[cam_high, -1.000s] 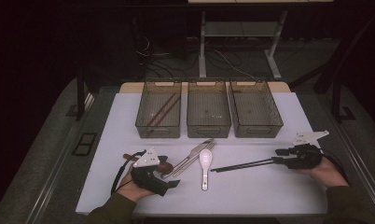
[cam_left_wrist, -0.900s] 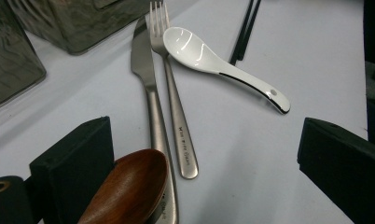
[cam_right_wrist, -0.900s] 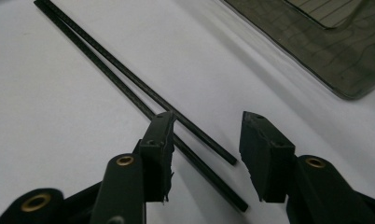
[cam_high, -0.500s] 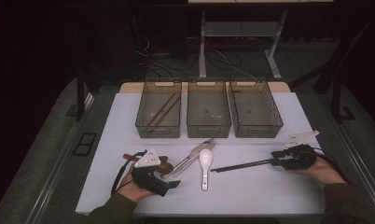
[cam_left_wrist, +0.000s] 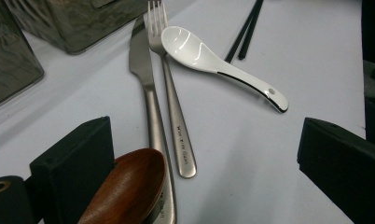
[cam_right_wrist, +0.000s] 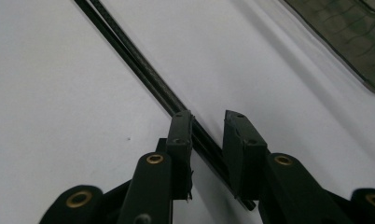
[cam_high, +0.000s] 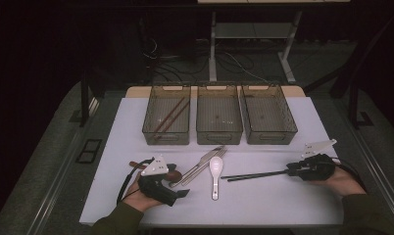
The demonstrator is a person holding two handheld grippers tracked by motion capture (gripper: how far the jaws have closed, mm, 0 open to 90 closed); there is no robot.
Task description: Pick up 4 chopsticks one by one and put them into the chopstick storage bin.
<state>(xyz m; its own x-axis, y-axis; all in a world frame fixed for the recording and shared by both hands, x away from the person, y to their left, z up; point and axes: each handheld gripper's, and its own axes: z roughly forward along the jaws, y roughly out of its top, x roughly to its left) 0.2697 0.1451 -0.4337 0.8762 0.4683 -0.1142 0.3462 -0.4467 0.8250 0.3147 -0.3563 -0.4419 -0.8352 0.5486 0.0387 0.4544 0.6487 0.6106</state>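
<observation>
Jaws of the right gripper (cam_right_wrist: pixel 208 135) have just been closing around the black chopsticks (cam_right_wrist: pixel 143 74), a visible gap remaining, so lifting looks premature.

Dim, dark surroundings; soft close-up focus.

White table (cam_high: pixel 293 205), two black chopsticks (cam_high: pixel 256 175), shiny white spoon (cam_left_wrist: pixel 213 59) with a black edge, silver fork (cam_left_wrist: pixel 172 98) and knife (cam_left_wrist: pixel 148 93), brown wooden spoon (cam_left_wrist: pixel 129 189), three see-through grey-brown bins (cam_high: pixel 219 139), black grippers (cam_right_wrist: pixel 208 135)
</observation>
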